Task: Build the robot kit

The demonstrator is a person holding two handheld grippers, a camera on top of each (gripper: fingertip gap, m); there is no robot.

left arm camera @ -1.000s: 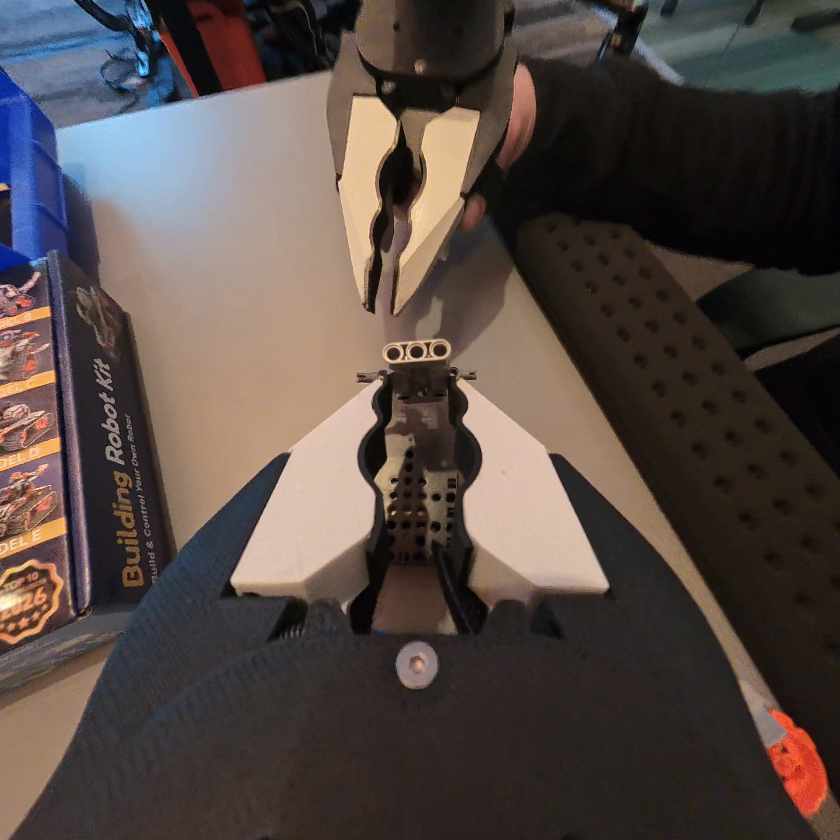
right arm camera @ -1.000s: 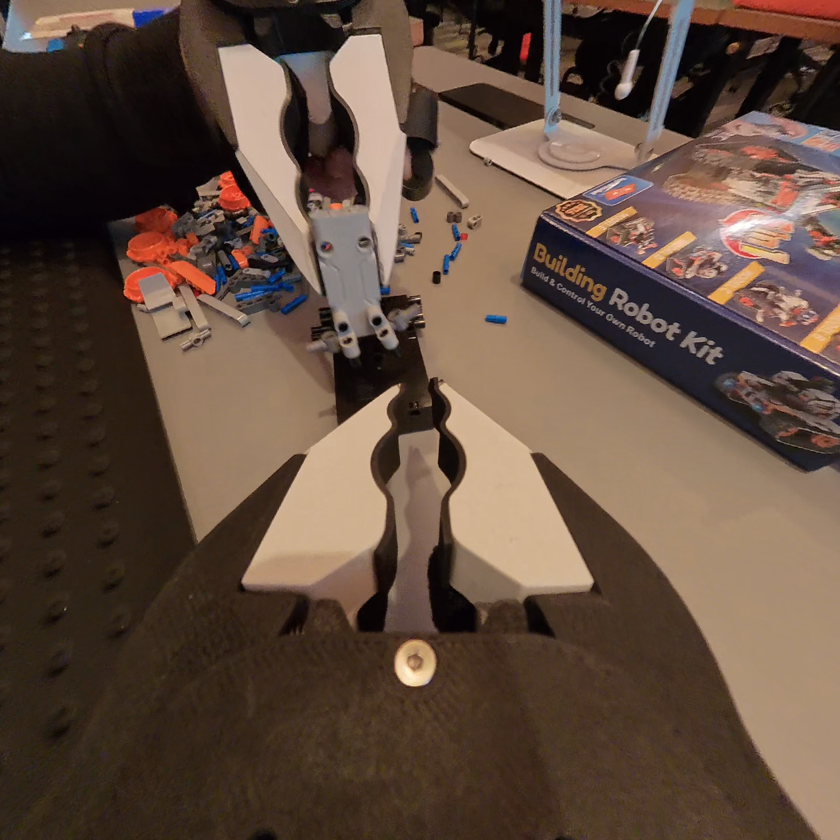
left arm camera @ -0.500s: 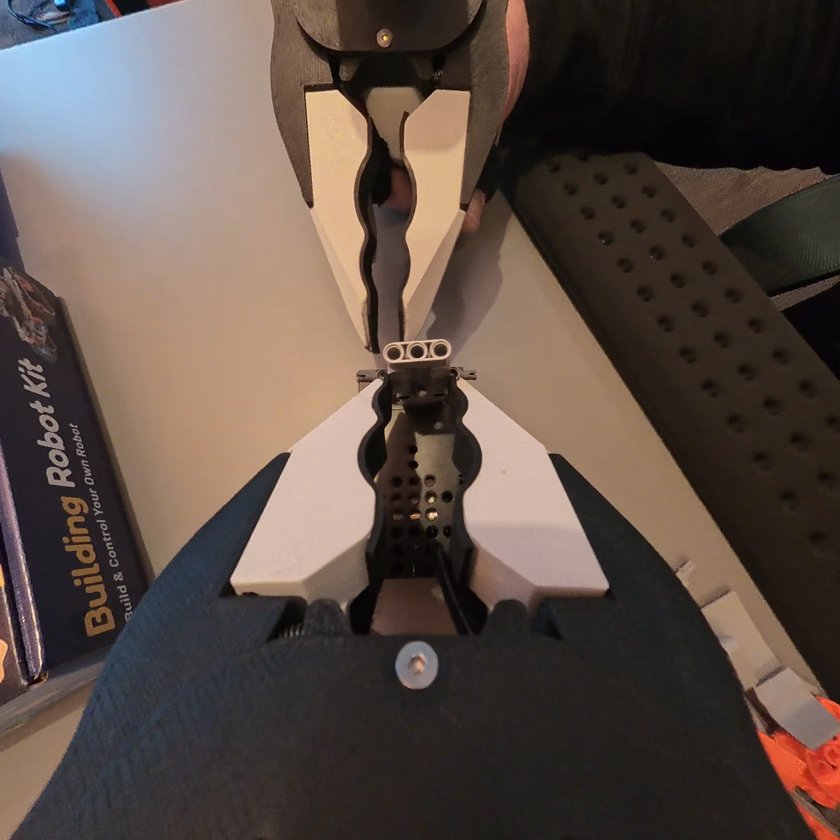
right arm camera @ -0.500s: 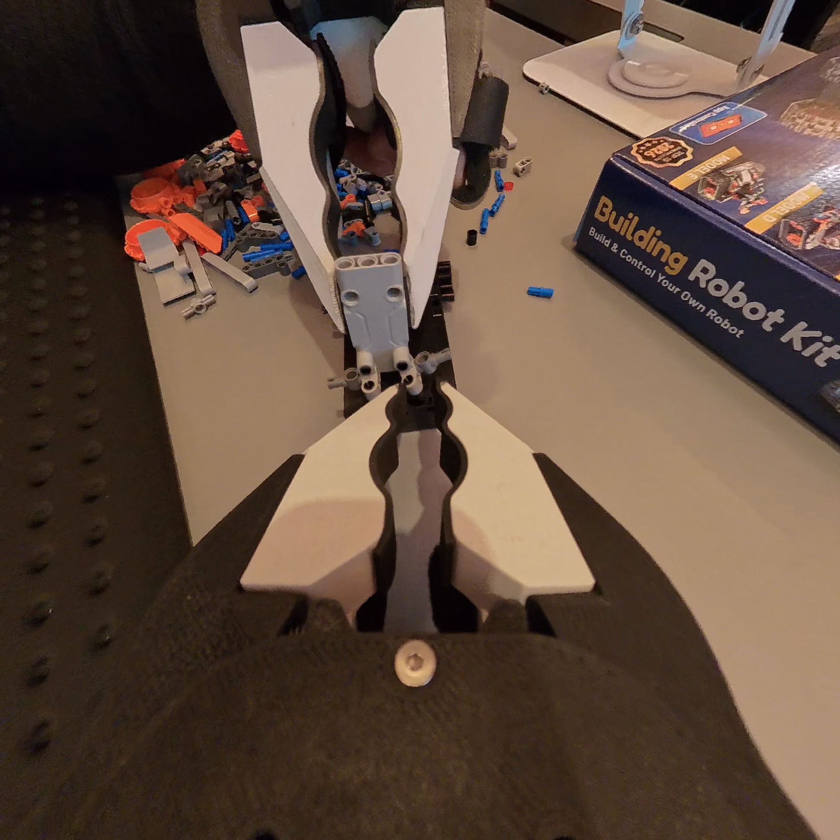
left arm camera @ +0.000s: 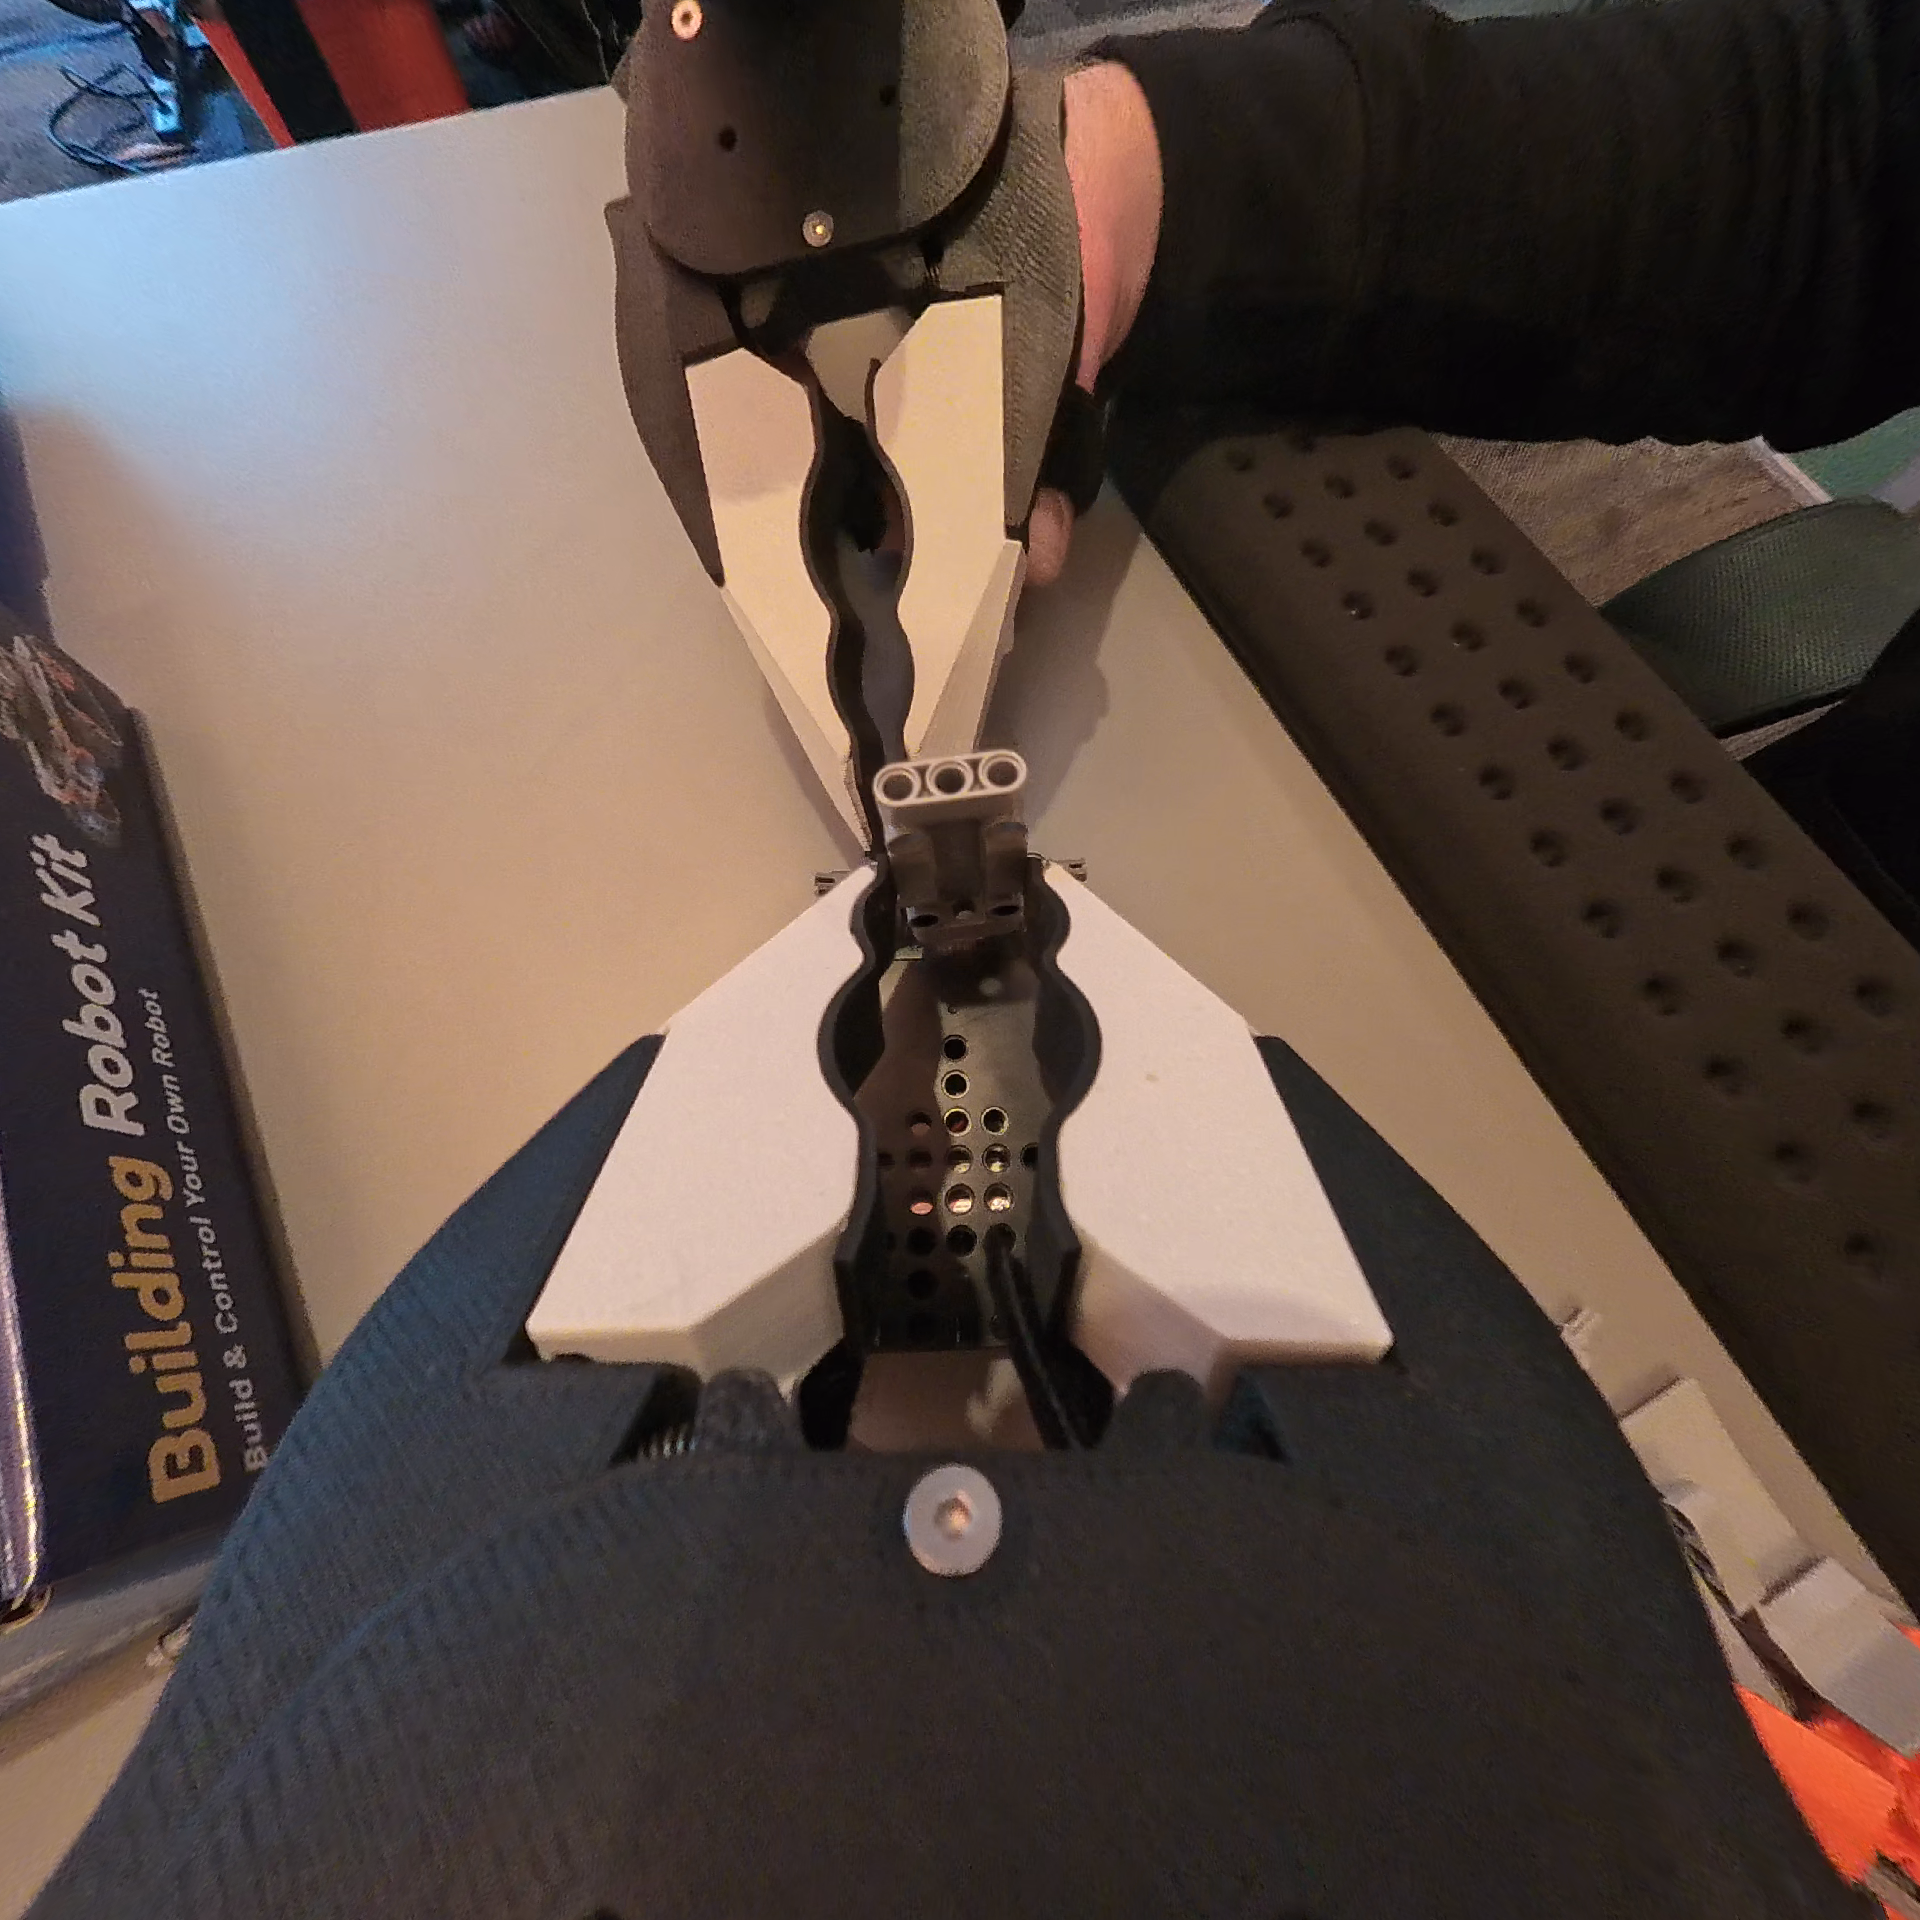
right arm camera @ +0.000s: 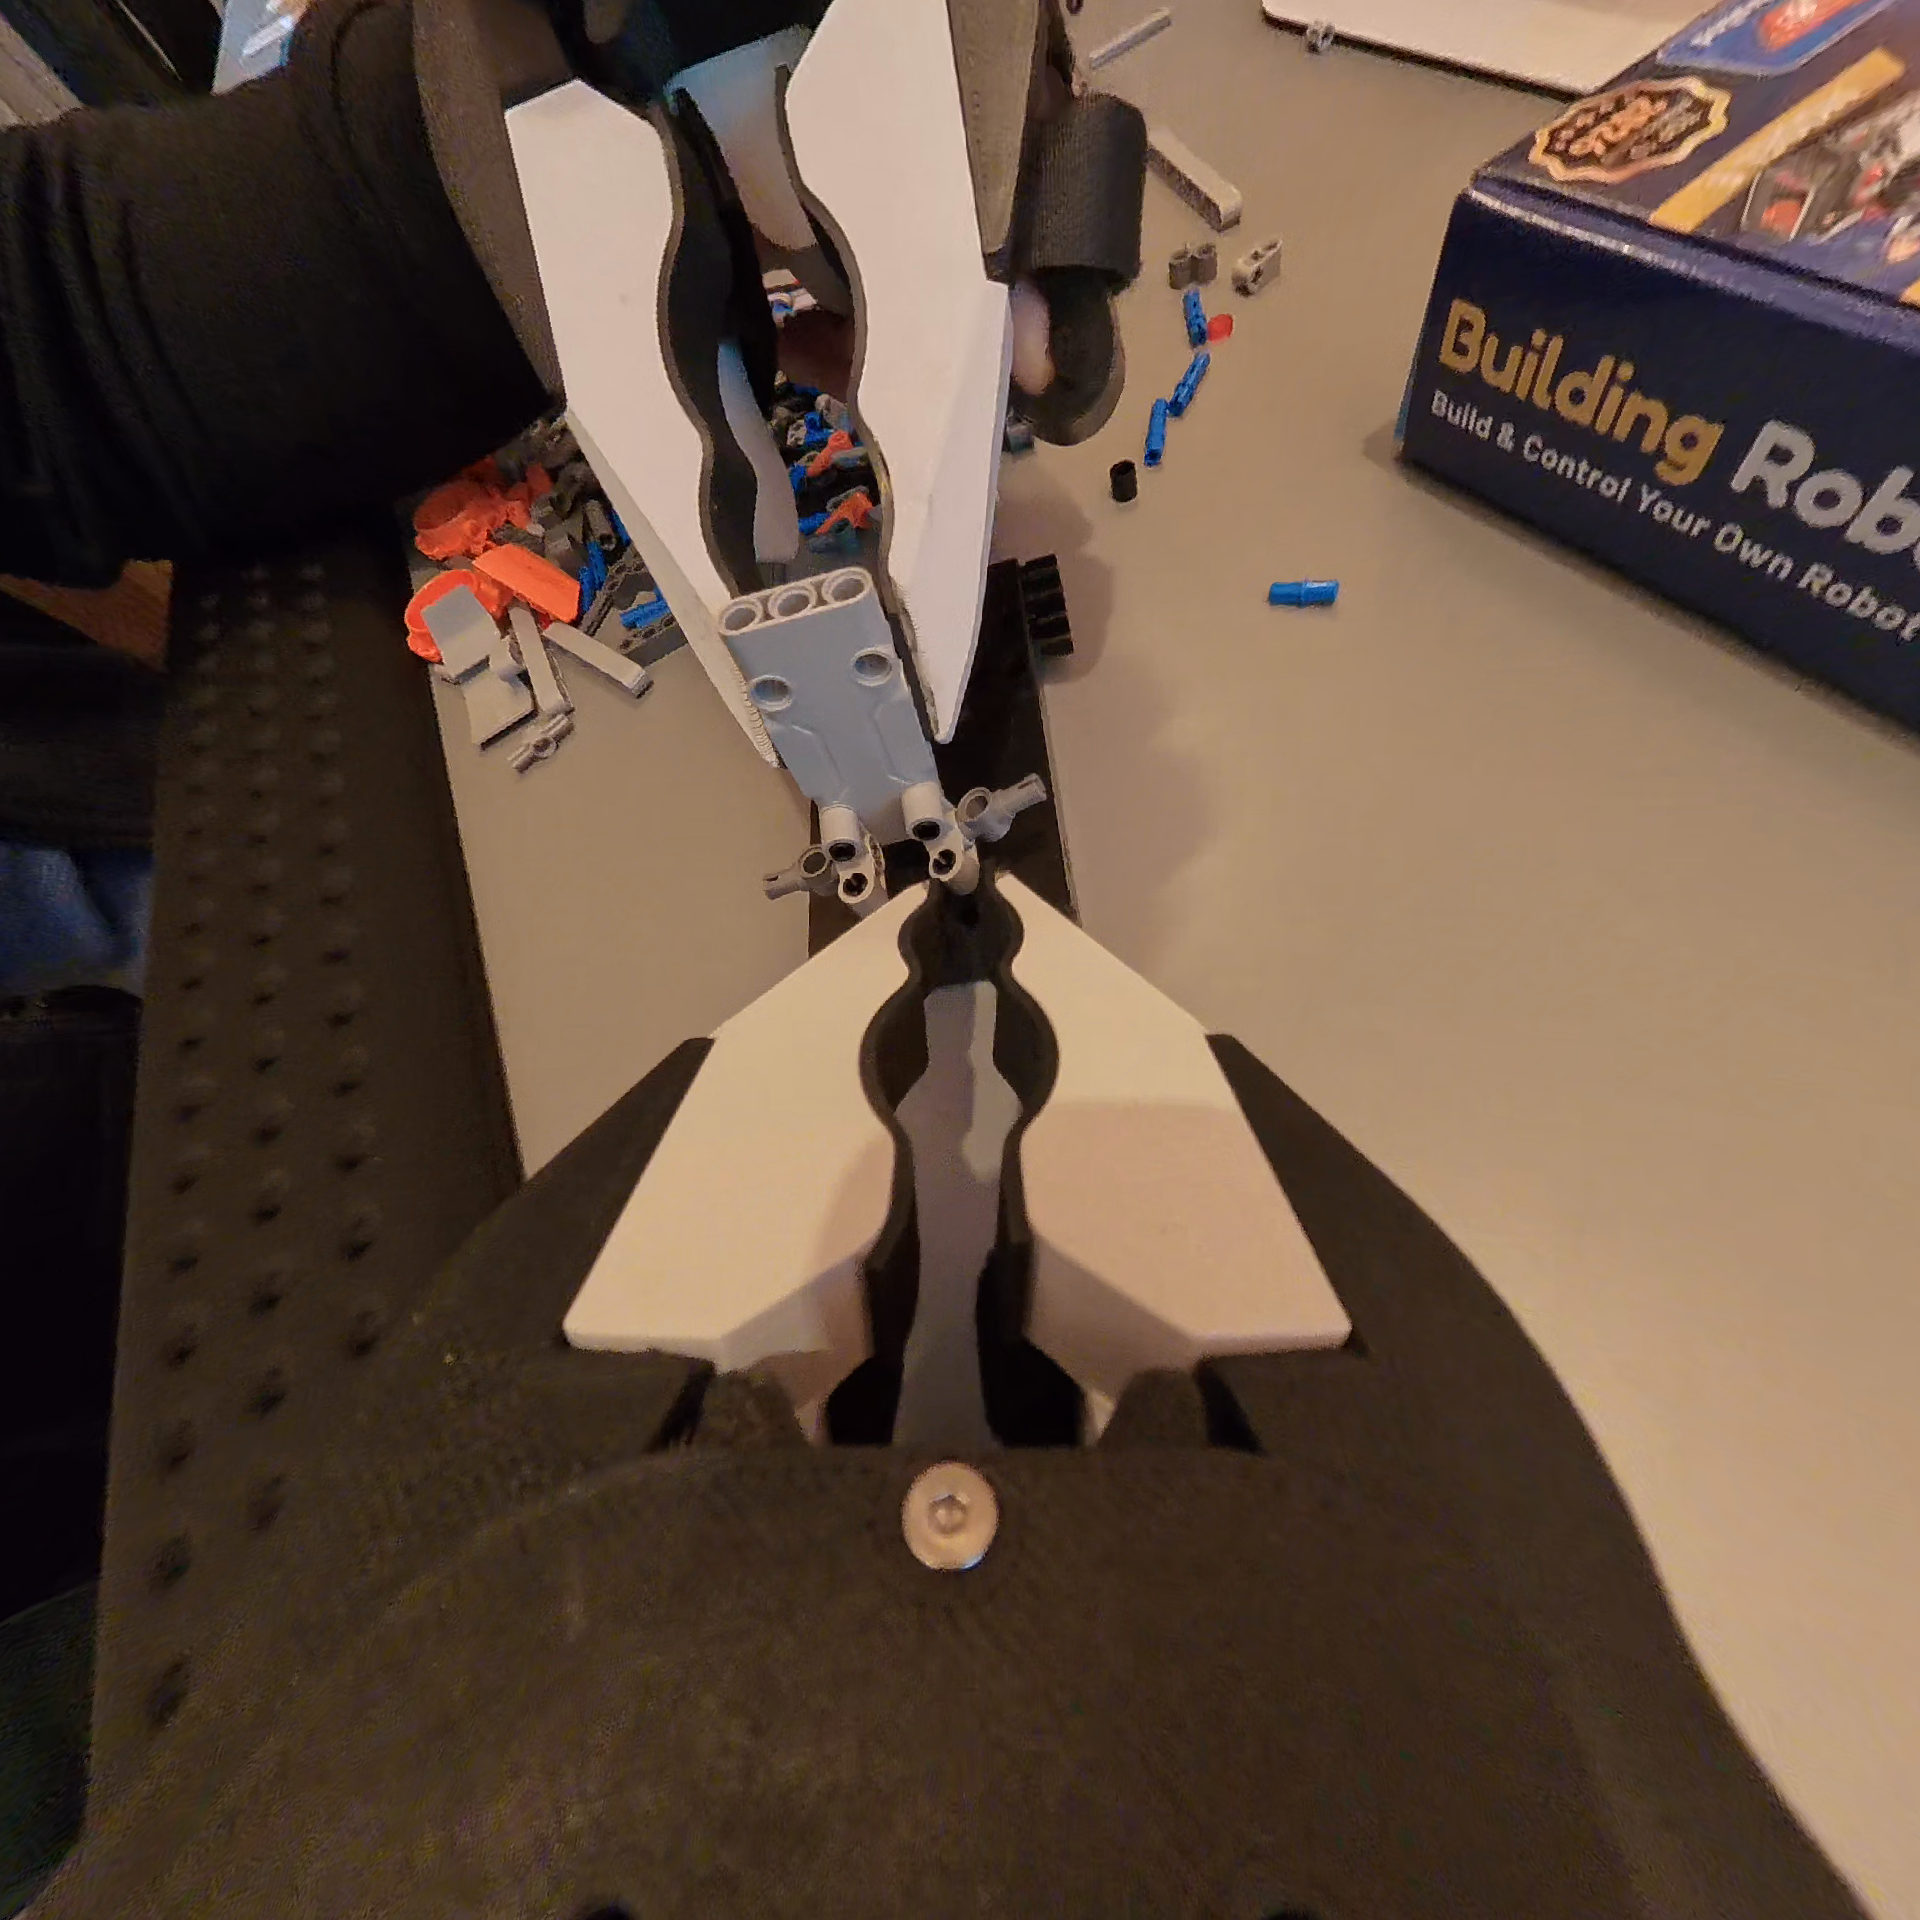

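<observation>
The grey brick assembly [right arm camera: 831, 686] is clamped between the fingers of the left gripper [left arm camera: 956, 878], lifted off the grey table [right arm camera: 1351, 935] and well apart from the dark blue box [right arm camera: 1662, 436], on the side of it toward the black perforated mat [left arm camera: 1558, 831]. Its long axis runs along the left gripper's fingers: a pale panel with three round holes across one end, a dark perforated part deeper between the fingers, and a cluster of small grey connectors at the end that points away from that gripper. That connector end points straight at the right gripper [right arm camera: 964, 894], so the two grippers stand tip to tip, with the assembly lying dead ahead of the right one and the foremost connector right at its tips. The right gripper's fingers are drawn close together with only a narrow wavy gap — whether they pinch that connector or merely touch it I cannot tell. A heap of loose orange, blue and grey pieces [right arm camera: 520, 582] lies farther from the box, beyond the assembly, and a lone blue pin [right arm camera: 1302, 592] lies nearer the box. The box carries gold and white lettering on its side, a gold emblem and pictures of models on top — readable, but not repeated here.
</observation>
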